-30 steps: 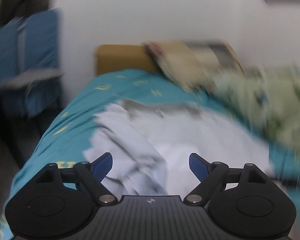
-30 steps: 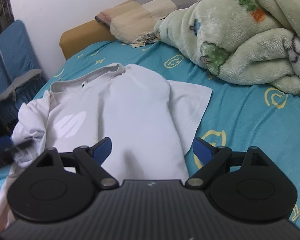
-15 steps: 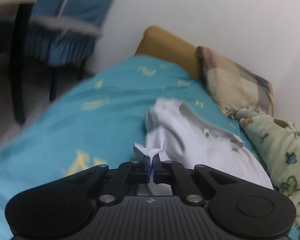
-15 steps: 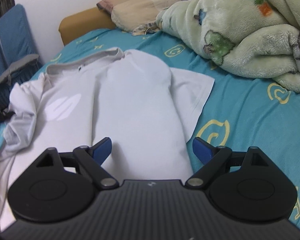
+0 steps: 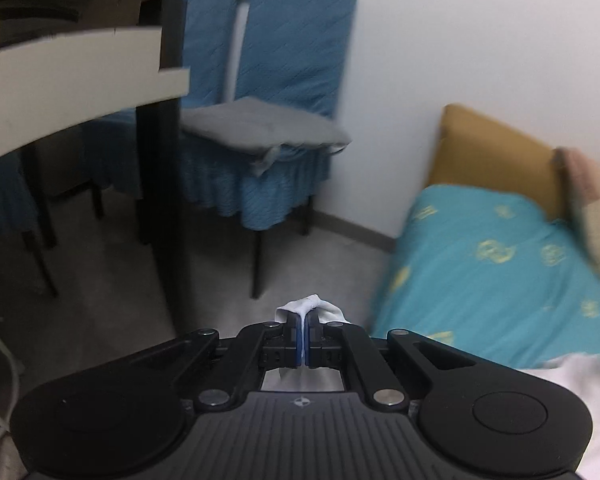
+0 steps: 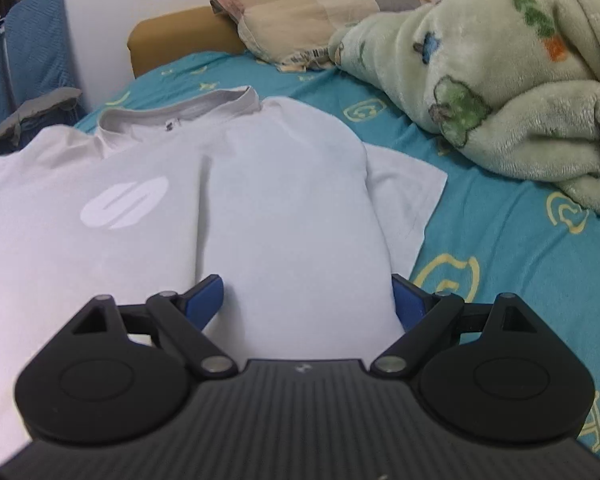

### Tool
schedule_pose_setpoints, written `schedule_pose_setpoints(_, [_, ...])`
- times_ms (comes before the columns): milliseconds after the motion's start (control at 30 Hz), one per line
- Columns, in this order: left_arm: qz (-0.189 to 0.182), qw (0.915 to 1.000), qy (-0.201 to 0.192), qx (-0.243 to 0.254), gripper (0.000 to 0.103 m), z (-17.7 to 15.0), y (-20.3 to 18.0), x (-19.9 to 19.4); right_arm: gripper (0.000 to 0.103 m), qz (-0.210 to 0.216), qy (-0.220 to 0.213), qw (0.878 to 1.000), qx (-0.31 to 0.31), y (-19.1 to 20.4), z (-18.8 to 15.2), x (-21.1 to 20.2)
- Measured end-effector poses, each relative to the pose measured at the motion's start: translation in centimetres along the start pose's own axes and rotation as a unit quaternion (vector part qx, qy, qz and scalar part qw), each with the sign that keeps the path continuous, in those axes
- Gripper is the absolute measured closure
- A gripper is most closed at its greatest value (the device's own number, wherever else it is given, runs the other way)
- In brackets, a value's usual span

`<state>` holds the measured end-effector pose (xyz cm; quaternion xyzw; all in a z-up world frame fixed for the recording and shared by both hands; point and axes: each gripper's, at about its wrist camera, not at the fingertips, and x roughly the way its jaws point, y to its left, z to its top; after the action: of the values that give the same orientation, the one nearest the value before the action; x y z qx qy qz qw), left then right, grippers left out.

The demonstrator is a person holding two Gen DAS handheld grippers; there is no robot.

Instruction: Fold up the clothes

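1. In the left wrist view, our black left gripper with blue pads [image 5: 303, 336] is pressed together on a small white fold of cloth [image 5: 309, 307], which pokes up past the tips. It points off the bed toward the blue-covered chair with a grey seat pad [image 5: 260, 128]; the teal patterned bedsheet [image 5: 500, 276] lies to its right, and the shirt's edge shows at lower right. We judge this is a sleeve or side edge being drawn outward, so we should pull evenly and low, keeping the pinch firm.

2. In the right wrist view, our black right gripper [image 6: 308, 300] is spread wide, holding nothing, above the pale grey short-sleeved T-shirt with a white chest logo [image 6: 260, 200]. The shirt lies face up on the sheet, collar toward the checked pillow [image 6: 324, 4], one sleeve flat beside the green fleece blanket [image 6: 500, 72]. A lengthwise crease runs down its middle; we should smooth it before folding.
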<state>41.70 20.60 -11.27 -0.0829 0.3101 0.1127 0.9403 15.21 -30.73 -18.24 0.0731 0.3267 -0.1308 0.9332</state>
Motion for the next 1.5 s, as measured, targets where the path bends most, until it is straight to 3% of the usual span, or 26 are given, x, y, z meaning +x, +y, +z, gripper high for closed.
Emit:
schedule_pose_setpoints(100, [-0.003,0.9996,0.025,-0.013,0.100,-1.5,0.2,2.3,0.013,-0.004,-0.008,1.000,-0.009,0.6,0.1,0.5])
schedule_pose_setpoints(167, [-0.015,0.9990,0.036,-0.022,0.092,-2.6,0.2,2.0,0.012,-0.004,-0.008,1.000,-0.010,0.7,-0.1,1.0])
schedule_pose_setpoints(233, [-0.024,0.9976,0.059,-0.027,0.062,-3.7,0.1,1.1,0.012,-0.001,-0.007,1.000,-0.010,0.7,-0.2,1.3])
schedule_pose_setpoints(267, [-0.028,0.9967,0.071,-0.029,0.059,-4.3,0.1,0.7,0.012,0.001,-0.009,1.000,-0.009,0.7,-0.2,1.4])
schedule_pose_setpoints(433, [-0.057,0.9907,0.122,-0.016,0.050,-7.2,0.6,-7.3,0.012,0.007,-0.013,1.000,-0.002,0.7,-0.1,1.4])
schedule_pose_setpoints(567, [-0.064,0.9794,0.191,-0.010,0.050,-10.6,1.4,-15.4,0.014,0.022,-0.020,1.000,-0.002,0.4,-0.1,-0.9])
schedule_pose_setpoints(700, [-0.067,0.9598,0.272,-0.011,0.049,-14.0,2.4,-22.4,0.014,0.036,-0.028,0.999,-0.004,0.1,0.0,-3.4])
schedule_pose_setpoints(833, [-0.073,0.9405,0.332,-0.004,0.050,-17.5,2.5,-27.2,0.014,0.042,-0.043,0.998,0.001,-1.3,-0.1,-7.0])
schedule_pose_setpoints(967, [-0.062,0.9202,0.383,0.052,0.057,-20.7,0.4,-30.4,0.014,0.016,-0.044,0.999,0.008,-3.2,-0.3,-10.7])
schedule_pose_setpoints(1100, [-0.040,0.9009,0.414,0.125,0.057,-23.1,-1.8,-33.6,0.014,-0.006,-0.052,0.998,0.018,-4.8,-0.5,-14.3])
schedule_pose_setpoints(1300, [-0.033,0.8884,0.432,0.153,0.056,-26.0,-4.1,-36.5,0.014,-0.010,-0.058,0.997,0.058,-6.0,-0.9,-17.0])
schedule_pose_setpoints(1400, [-0.027,0.8874,0.423,0.180,0.053,-27.0,-4.8,-37.0,0.014,-0.016,-0.055,0.997,0.050,-5.6,-1.0,-17.0])
schedule_pose_setpoints(1467, [-0.022,0.8845,0.421,0.199,0.061,-26.9,-5.3,-37.8,0.014,-0.016,-0.052,0.998,0.045,-5.4,-1.1,-16.9])
schedule_pose_setpoints(1500, [-0.018,0.8806,0.425,0.209,0.079,-26.8,-5.5,-38.4,0.014,-0.016,-0.051,0.998,0.044,-5.3,-1.2,-16.9])
